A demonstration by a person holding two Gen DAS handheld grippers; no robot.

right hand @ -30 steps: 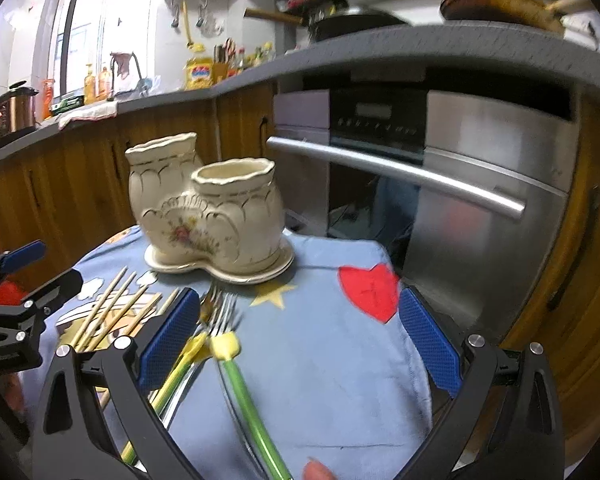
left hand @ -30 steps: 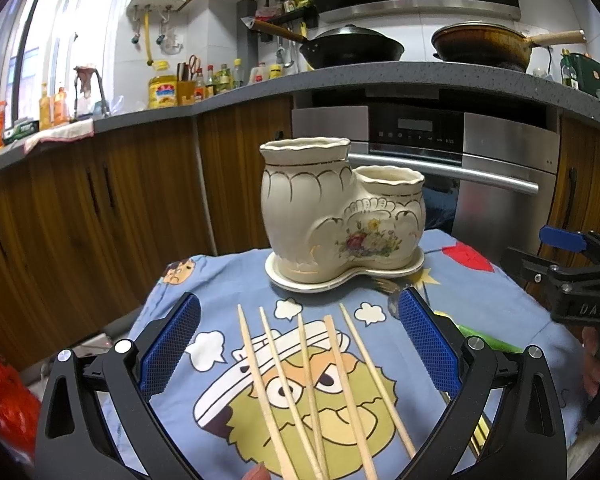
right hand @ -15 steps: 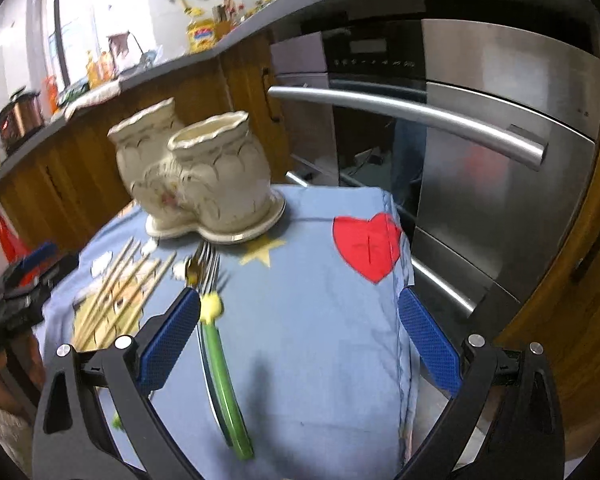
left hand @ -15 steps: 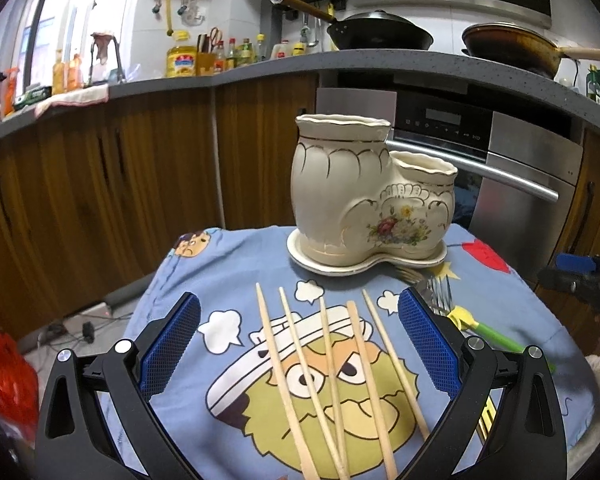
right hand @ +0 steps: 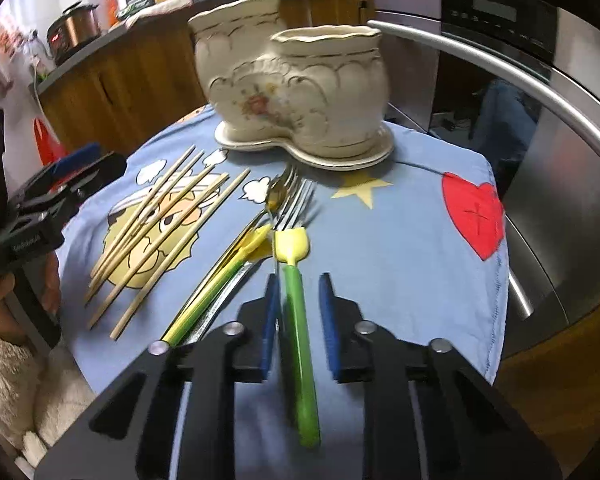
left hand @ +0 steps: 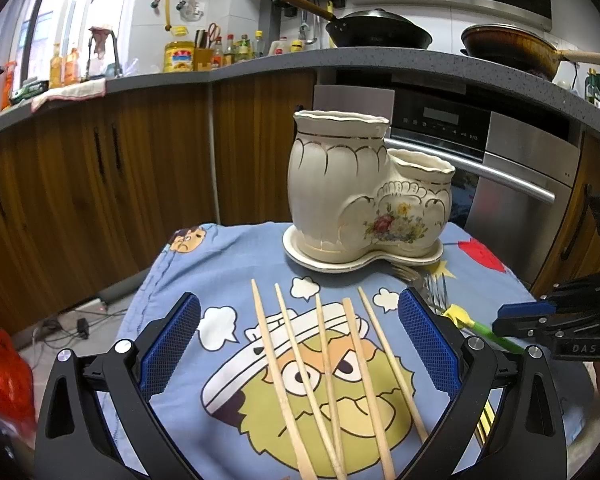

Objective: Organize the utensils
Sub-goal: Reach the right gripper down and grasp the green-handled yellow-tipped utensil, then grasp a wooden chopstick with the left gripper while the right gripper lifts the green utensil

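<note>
A cream ceramic two-cup utensil holder [left hand: 364,196] stands on its saucer at the table's far side; it also shows in the right wrist view [right hand: 300,84]. Several wooden chopsticks [left hand: 328,372] lie on the blue cartoon cloth between the fingers of my open left gripper [left hand: 298,344]. They show in the right wrist view too [right hand: 160,236]. My right gripper [right hand: 298,312] is low over the cloth, its jaws narrowed around the green handle of a fork [right hand: 296,320] with a small gap on the right side. A second green-handled utensil [right hand: 216,284] and a spoon [right hand: 278,194] lie beside it.
The small table is covered by a blue cloth [right hand: 400,248] with a red heart. A steel oven [right hand: 560,120] and wooden cabinets [left hand: 100,184] stand close behind. The right gripper shows at the right of the left wrist view [left hand: 548,320].
My right gripper has dropped down over the green-handled fork and its jaws have narrowed from wide open to around the handle. My left gripper has shifted only slightly, still open over the chopsticks.
</note>
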